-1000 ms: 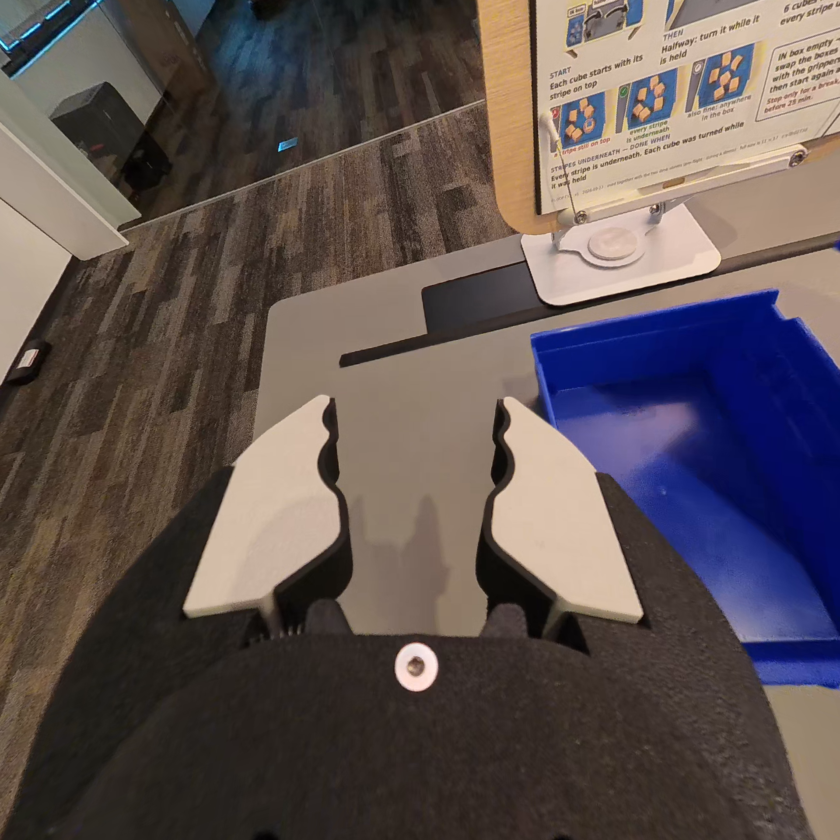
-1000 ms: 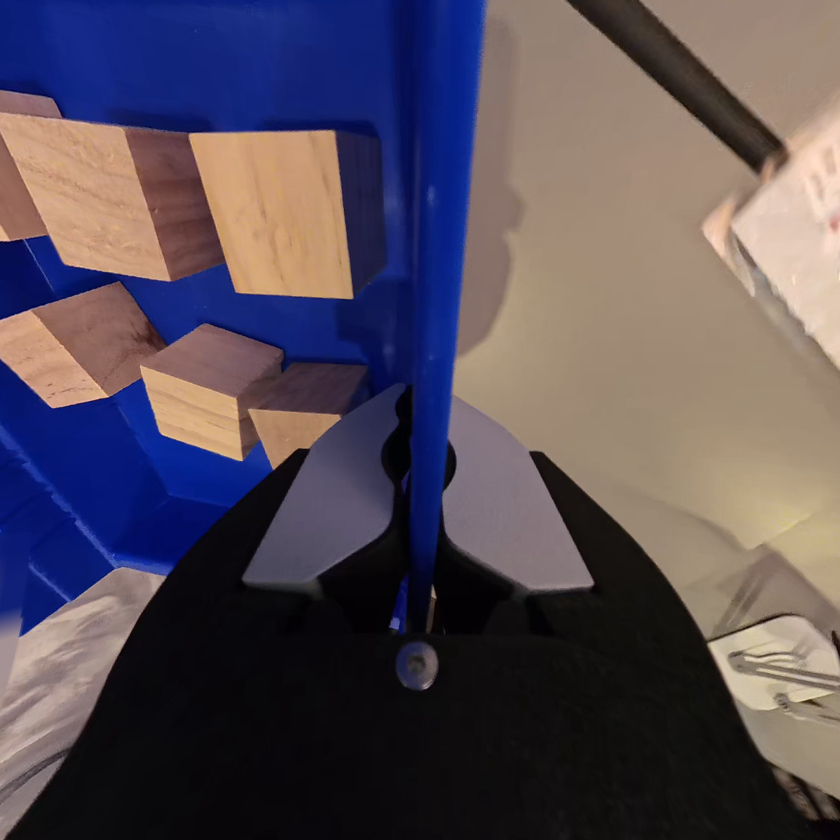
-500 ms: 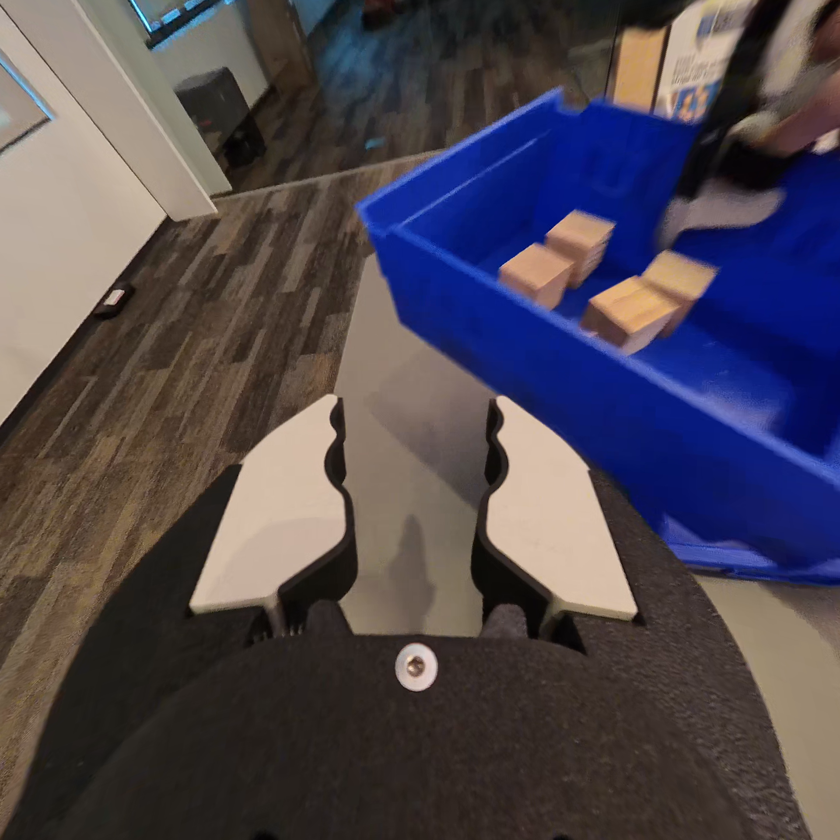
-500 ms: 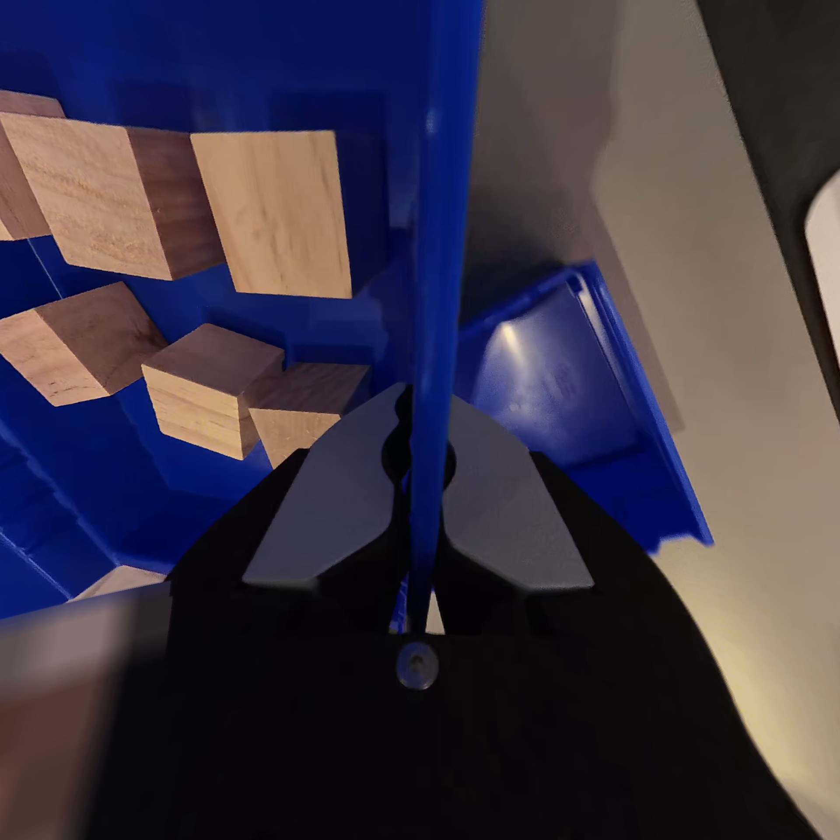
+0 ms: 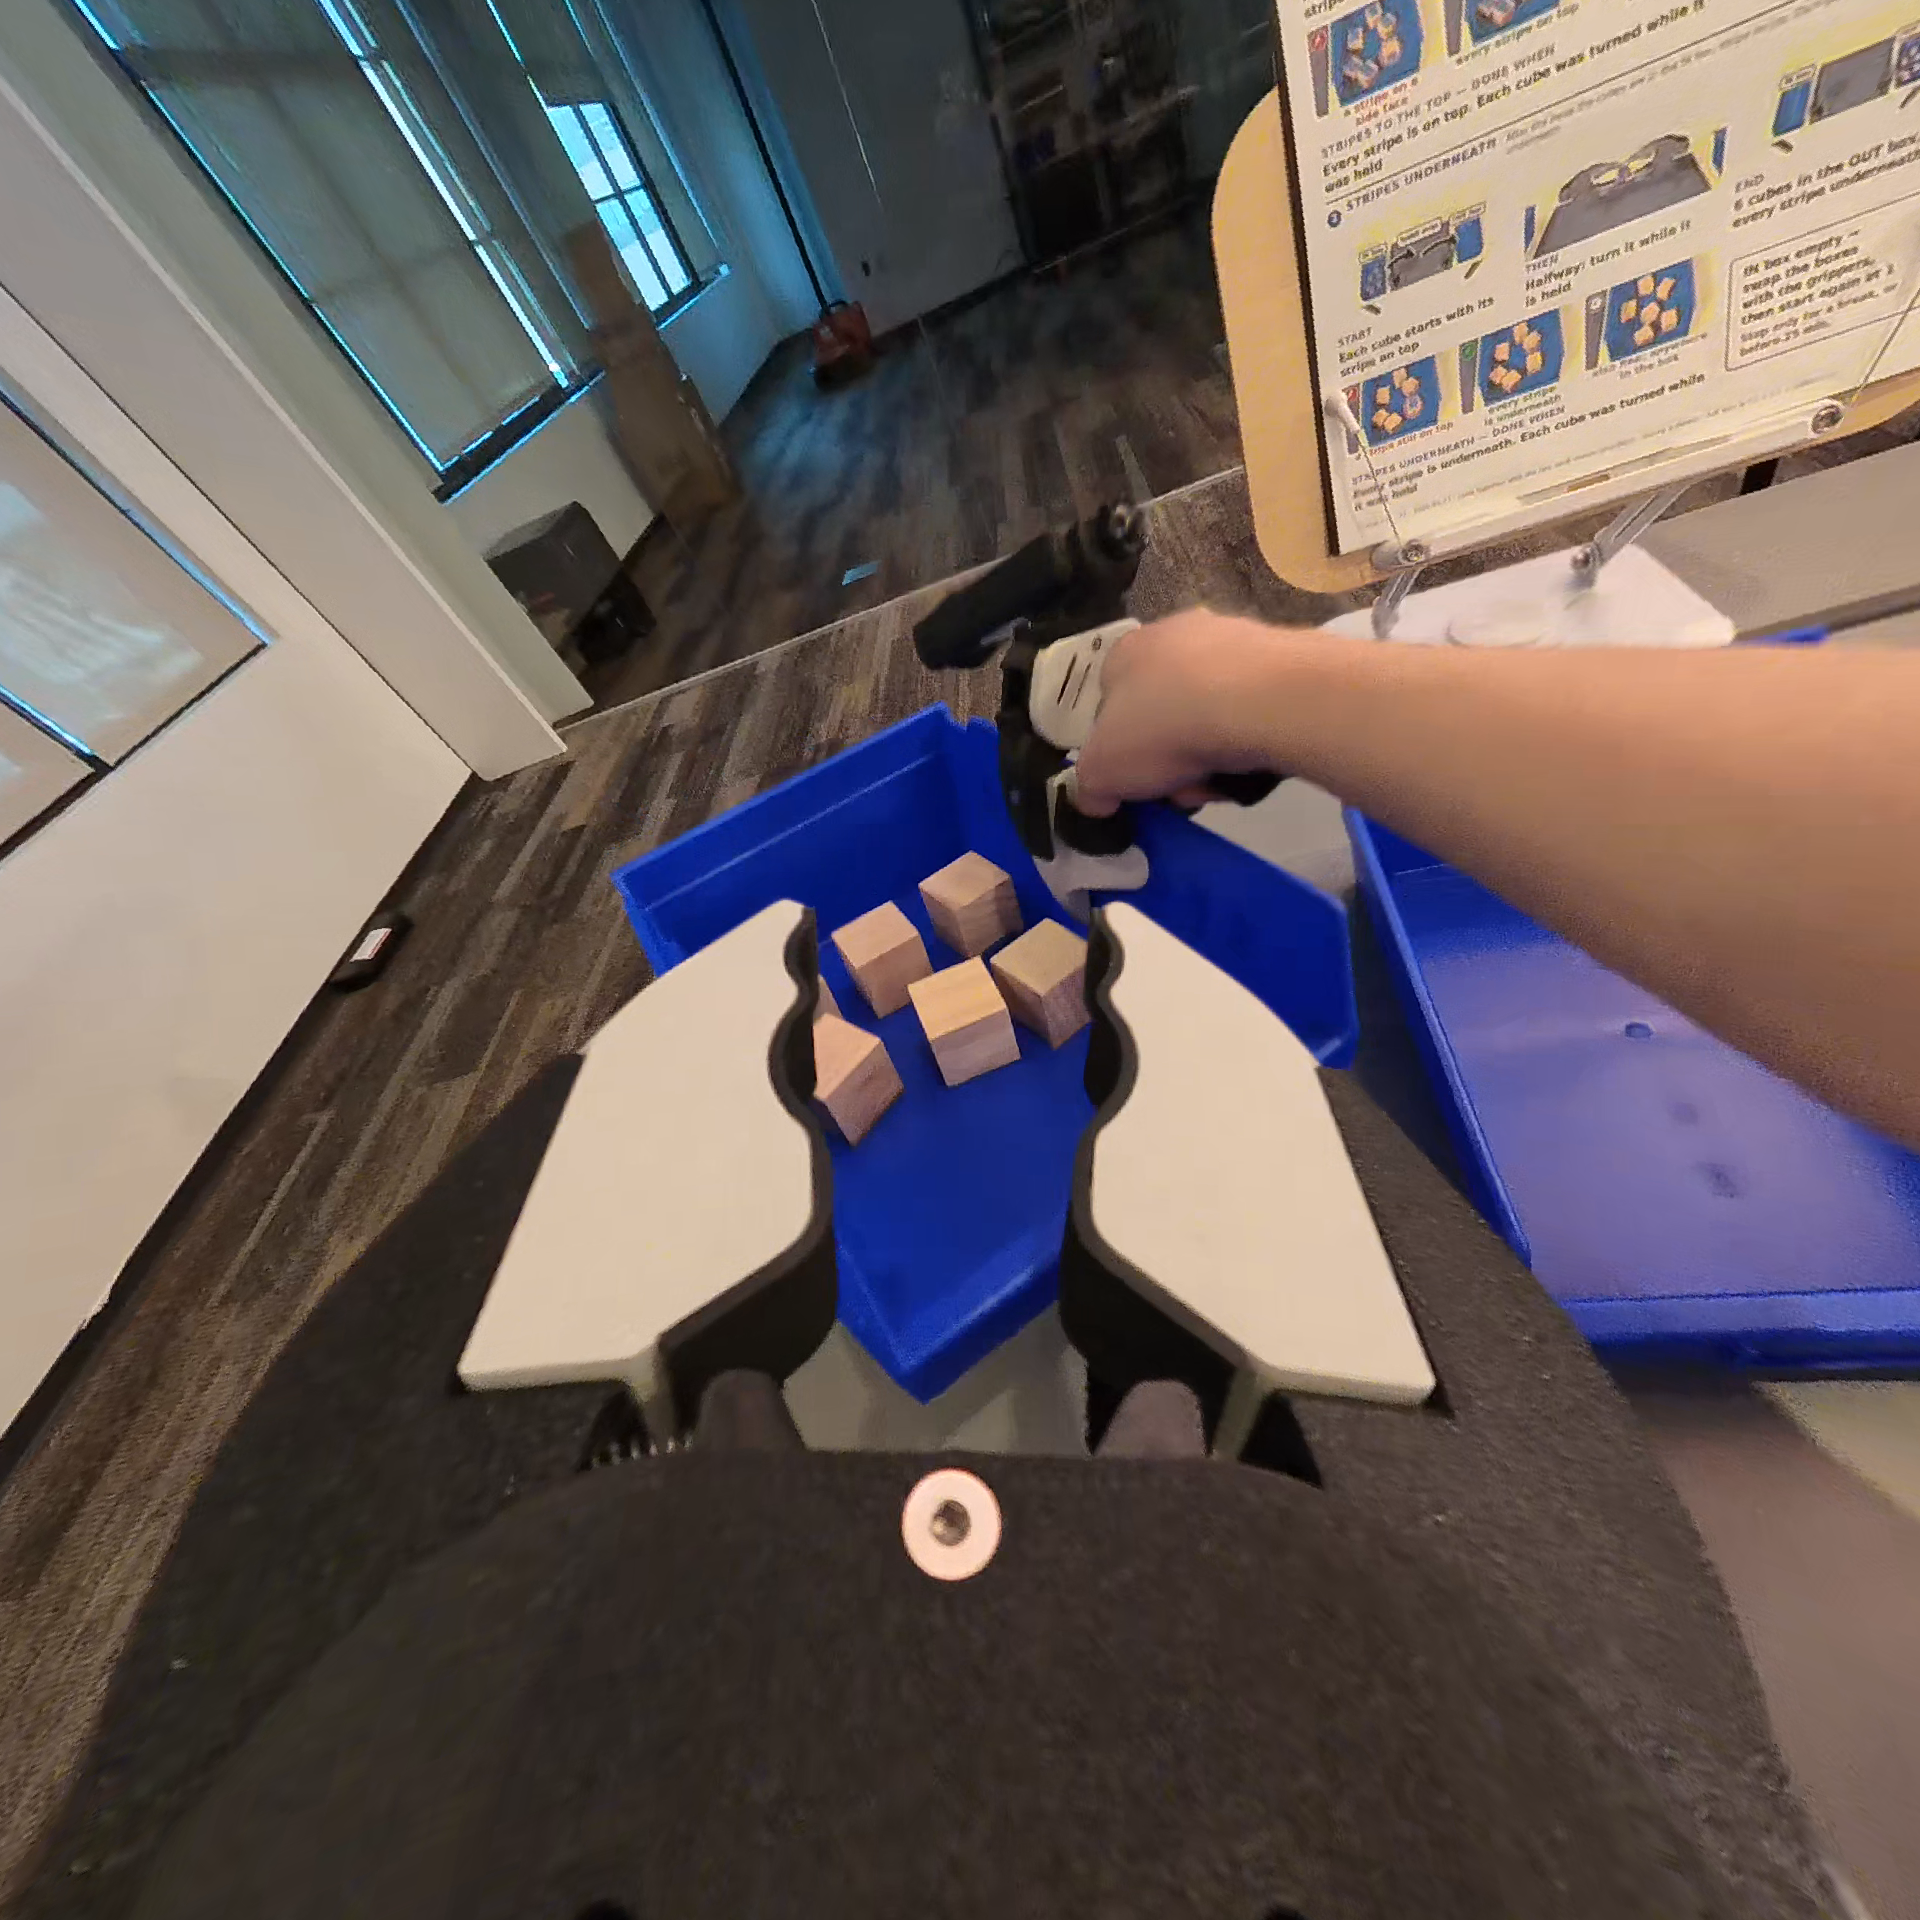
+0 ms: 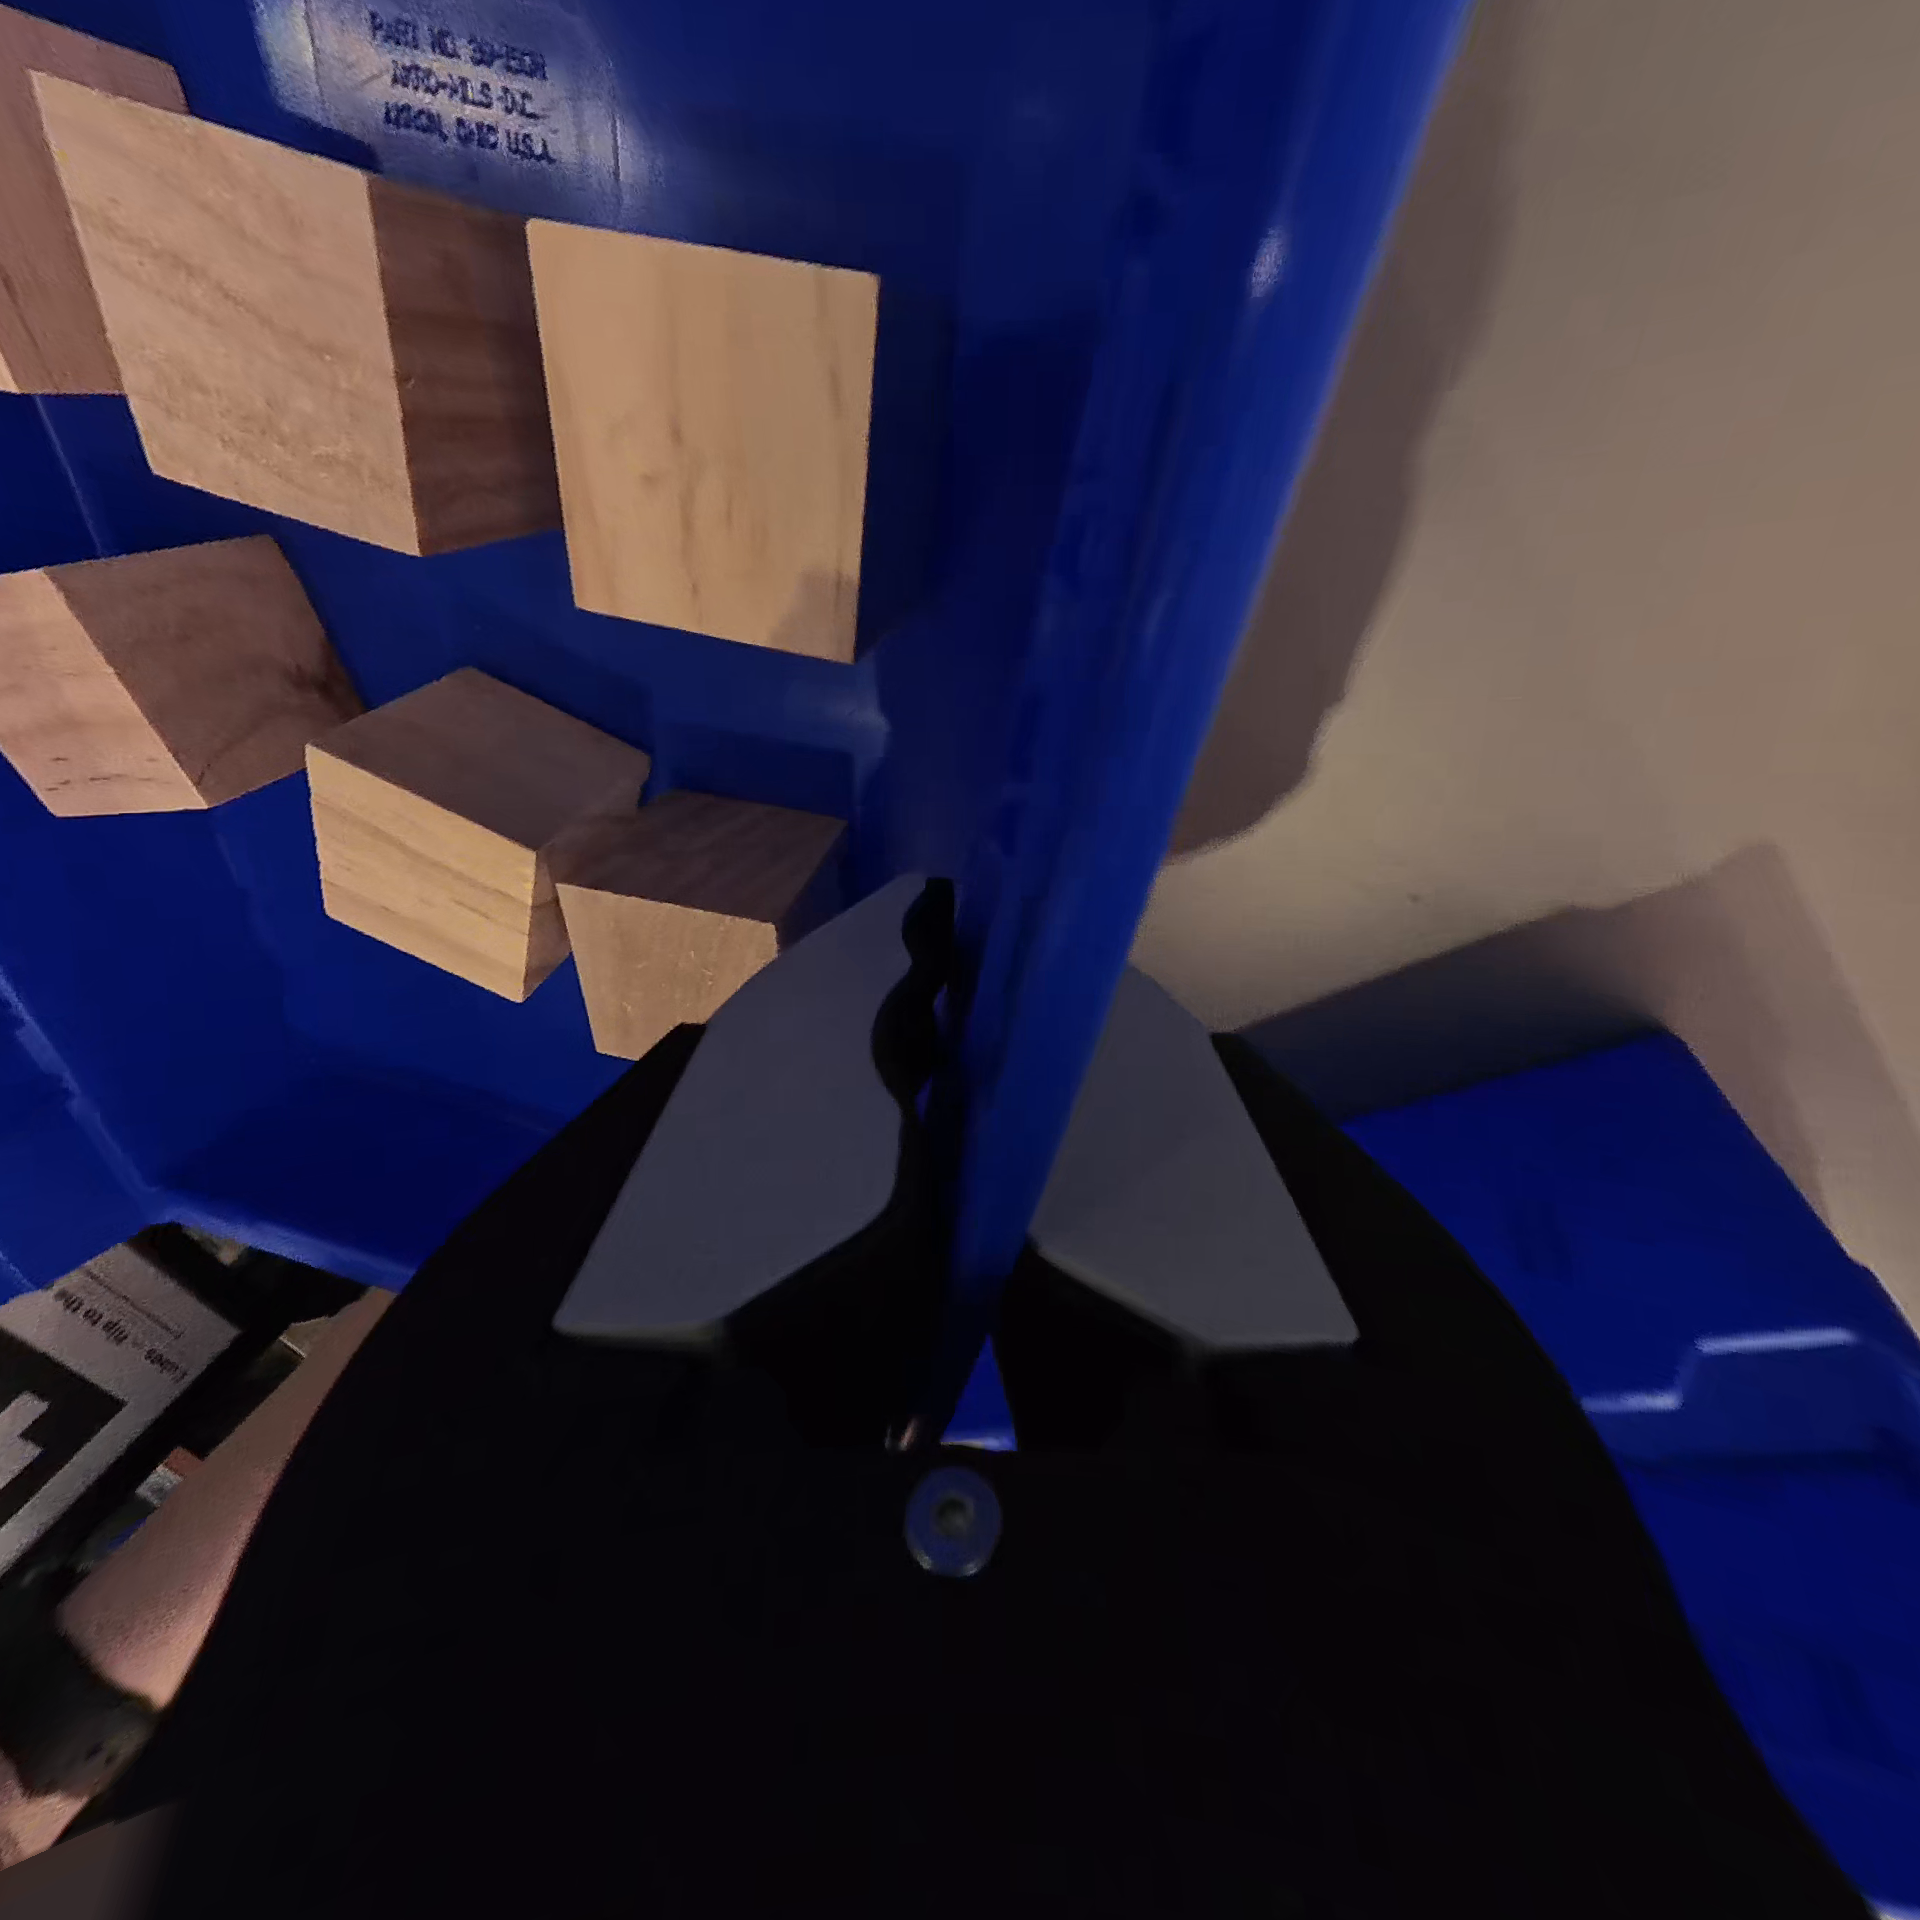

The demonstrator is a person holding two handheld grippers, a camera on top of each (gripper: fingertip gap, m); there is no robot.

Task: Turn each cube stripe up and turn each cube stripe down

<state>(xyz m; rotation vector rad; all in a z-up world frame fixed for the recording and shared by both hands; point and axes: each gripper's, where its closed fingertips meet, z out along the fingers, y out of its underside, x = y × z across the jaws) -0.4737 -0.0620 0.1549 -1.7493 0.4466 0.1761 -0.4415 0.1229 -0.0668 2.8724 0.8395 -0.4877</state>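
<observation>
Beside cubes (image 6: 707, 436), right tool (image 6: 1003, 1049) clamps bin wall (image 6: 1081, 727)

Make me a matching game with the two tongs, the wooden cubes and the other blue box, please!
Things:
1. left tongs
2. right tongs
3. wooden cubes
4. second blue box

States:
A. lying inside the blue box that is gripped
B. shut on the wall of a blue box
C. open, holding nothing
D. shows no cubes inside

Pairs: 1-C, 2-B, 3-A, 4-D
</observation>
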